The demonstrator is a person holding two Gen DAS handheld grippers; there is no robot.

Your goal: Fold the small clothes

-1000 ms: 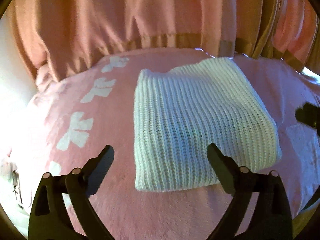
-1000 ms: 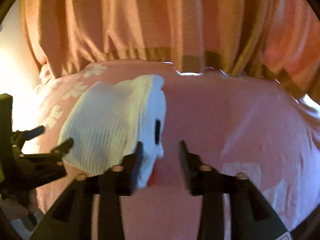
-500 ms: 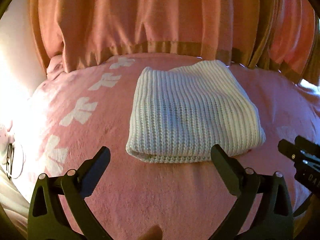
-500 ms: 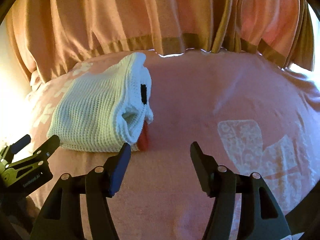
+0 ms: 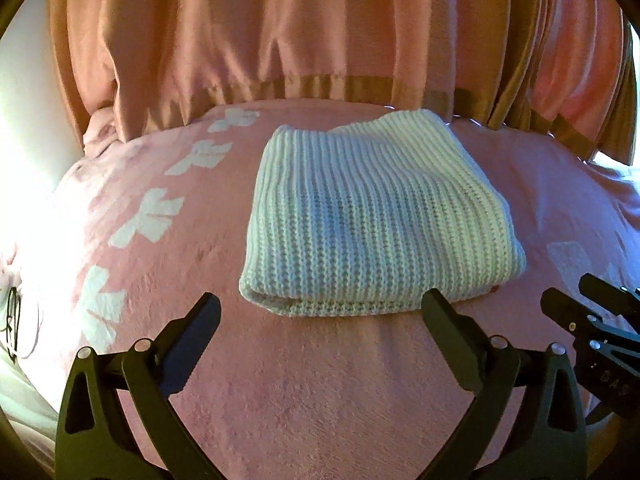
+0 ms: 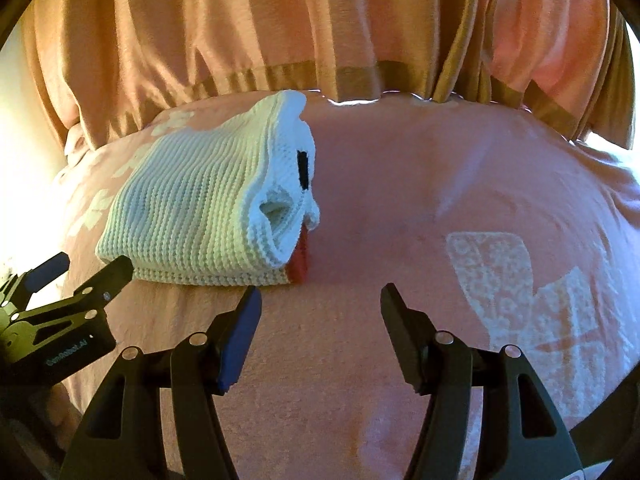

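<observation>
A white ribbed knit garment lies folded into a thick rectangle on the pink blanket. The right wrist view shows its folded end, with a black mark and a red tab at the near right corner. My left gripper stands wide open just short of the garment's near edge, touching nothing. Nothing sits between the open jaws of my right gripper, which is off the garment's right corner. Each gripper shows at the edge of the other's view.
The pink blanket has white bow prints along the left and a large one at the right. Orange-pink curtains hang right behind the far edge. Eyeglasses lie at the left edge.
Both grippers have drawn back from the garment, which now lies farther off. The right gripper's jaws, close together at the garment's corner before, have opened wider and stand clear of it.
</observation>
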